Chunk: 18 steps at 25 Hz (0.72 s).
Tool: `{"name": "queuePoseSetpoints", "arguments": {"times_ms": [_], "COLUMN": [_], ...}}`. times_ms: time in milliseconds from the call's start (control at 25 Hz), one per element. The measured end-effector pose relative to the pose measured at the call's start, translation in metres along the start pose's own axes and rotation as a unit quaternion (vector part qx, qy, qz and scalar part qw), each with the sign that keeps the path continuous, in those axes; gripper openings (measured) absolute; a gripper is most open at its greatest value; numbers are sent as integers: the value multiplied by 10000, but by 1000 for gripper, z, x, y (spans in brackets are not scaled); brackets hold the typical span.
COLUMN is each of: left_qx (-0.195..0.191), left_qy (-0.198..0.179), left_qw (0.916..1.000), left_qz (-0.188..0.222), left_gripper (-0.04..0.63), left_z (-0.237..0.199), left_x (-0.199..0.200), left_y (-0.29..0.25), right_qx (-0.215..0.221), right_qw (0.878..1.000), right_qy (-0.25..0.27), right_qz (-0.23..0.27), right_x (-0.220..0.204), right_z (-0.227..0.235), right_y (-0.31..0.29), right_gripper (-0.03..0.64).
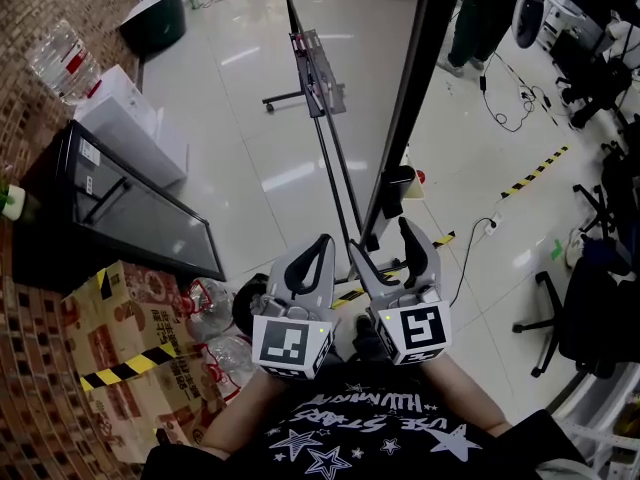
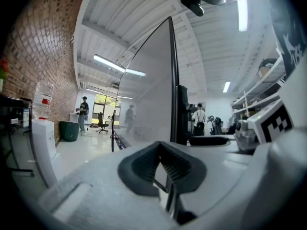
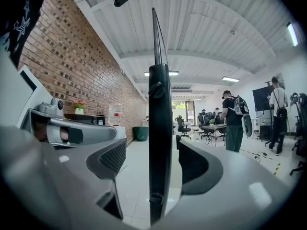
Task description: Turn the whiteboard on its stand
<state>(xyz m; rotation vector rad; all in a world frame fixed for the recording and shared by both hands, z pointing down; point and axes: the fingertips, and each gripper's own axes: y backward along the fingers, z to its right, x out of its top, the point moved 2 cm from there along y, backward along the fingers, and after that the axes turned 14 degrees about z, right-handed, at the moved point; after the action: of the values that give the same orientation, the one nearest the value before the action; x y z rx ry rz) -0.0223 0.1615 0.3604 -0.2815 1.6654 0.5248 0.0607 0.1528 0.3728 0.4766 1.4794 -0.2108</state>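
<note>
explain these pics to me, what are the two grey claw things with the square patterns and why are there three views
No robot here: a person holds a two-jaw gripper in each hand, and the marker cubes are part of them. The downward picture comes from a camera on the person's head; the other two come from cameras riding on each gripper. The left gripper has its jaws together, holding nothing. The right gripper has its jaws apart, one on each side of the dark edge of the whiteboard, not clamped. The board stands on a shiny floor, near a cardboard box and a dark cabinet.
</note>
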Motion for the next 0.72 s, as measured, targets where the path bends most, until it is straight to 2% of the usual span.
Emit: {"name": "queuePoseSetpoints", "arguments": {"times_ms": [240,320,440,600,720], "left_qx": [8,-92,-154,-251,-295], "left_qy": [64,27,30,0,10], "left_qw": [9999,9999,9998,9997,9995], "left_qz": [-86,-91,-111,-50,-60], "left_gripper": [6,6,6,6,6], "left_z": [5,9,15,19,24], "left_x": [2,1,1,3,4], "left_y": [3,3,2,0,-2], "right_qx": [-183,-248,-352,-398,-380], "right_qw": [9995,9990,9983,9955,9975], "right_qy": [24,113,208,331,246], "right_qz": [269,356,426,792,547], "right_x": [14,18,24,38,33], "right_z": [-4,-2,0,5,4], "right_y": [13,18,24,23,26], "right_gripper": [323,266,107,58,31]}}
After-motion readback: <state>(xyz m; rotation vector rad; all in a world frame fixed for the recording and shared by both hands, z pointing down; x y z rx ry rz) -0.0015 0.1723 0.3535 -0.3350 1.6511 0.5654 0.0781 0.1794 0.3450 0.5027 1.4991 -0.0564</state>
